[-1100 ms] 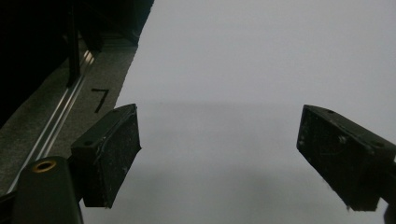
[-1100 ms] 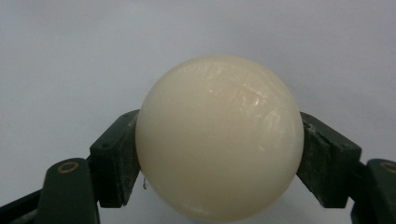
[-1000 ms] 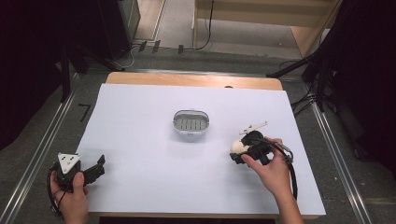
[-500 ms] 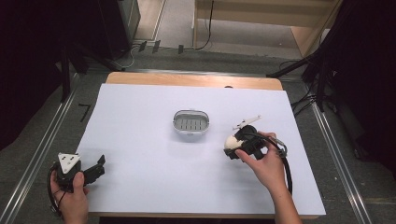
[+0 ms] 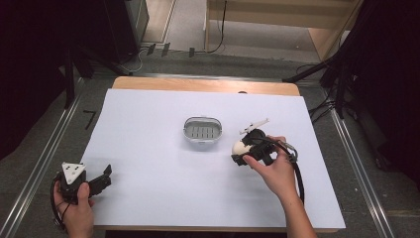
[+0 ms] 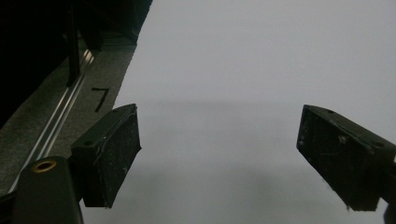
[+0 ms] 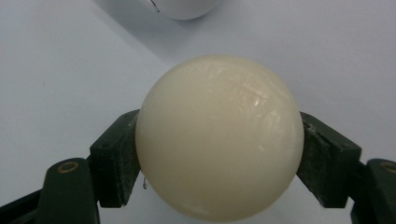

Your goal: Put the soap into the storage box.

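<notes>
The white table cover (image 5: 163,163) lies as before, and the grey soap dish (image 5: 202,131) has not shifted. The right gripper (image 5: 241,152), jaws clamped on the cream ball (image 7: 218,137), has carried it leftward, nearer the dish. The left gripper (image 5: 101,179) stays put, jaws spread and empty.

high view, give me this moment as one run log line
right claw: shut on cream ball | ball: right of slotted dish, apart | left claw: open, nothing between jaws, near table's left corner
</notes>
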Demonstrator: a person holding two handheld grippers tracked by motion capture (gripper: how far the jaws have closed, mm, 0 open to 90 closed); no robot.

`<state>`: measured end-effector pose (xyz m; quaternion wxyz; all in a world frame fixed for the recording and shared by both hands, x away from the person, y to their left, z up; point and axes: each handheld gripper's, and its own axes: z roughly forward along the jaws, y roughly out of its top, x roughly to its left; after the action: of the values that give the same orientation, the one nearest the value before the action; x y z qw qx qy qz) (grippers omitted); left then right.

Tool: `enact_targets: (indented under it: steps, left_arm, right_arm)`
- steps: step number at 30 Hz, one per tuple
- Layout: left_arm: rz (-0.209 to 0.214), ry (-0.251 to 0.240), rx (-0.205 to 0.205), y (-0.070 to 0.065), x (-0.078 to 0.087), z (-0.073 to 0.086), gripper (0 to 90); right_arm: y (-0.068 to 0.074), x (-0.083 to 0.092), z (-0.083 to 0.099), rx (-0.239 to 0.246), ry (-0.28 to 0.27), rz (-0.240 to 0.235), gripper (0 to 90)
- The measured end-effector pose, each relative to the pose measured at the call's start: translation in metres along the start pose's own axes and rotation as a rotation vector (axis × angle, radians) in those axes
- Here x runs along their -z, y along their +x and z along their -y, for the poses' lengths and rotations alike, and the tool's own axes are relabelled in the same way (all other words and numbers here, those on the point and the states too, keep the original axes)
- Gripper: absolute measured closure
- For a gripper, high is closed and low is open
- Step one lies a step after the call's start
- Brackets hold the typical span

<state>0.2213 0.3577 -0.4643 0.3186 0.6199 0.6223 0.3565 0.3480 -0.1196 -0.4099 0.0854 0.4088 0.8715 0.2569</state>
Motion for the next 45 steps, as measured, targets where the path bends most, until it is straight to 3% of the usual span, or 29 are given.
enact_targets:
  steps: [45]
  left_arm:
    - [0.011, 0.008, 0.004, 0.001, 0.000, 0.000, 14.4]
  right_arm:
    - [0.031, -0.014, -0.051, 0.057, 0.002, -0.015, 24.9]
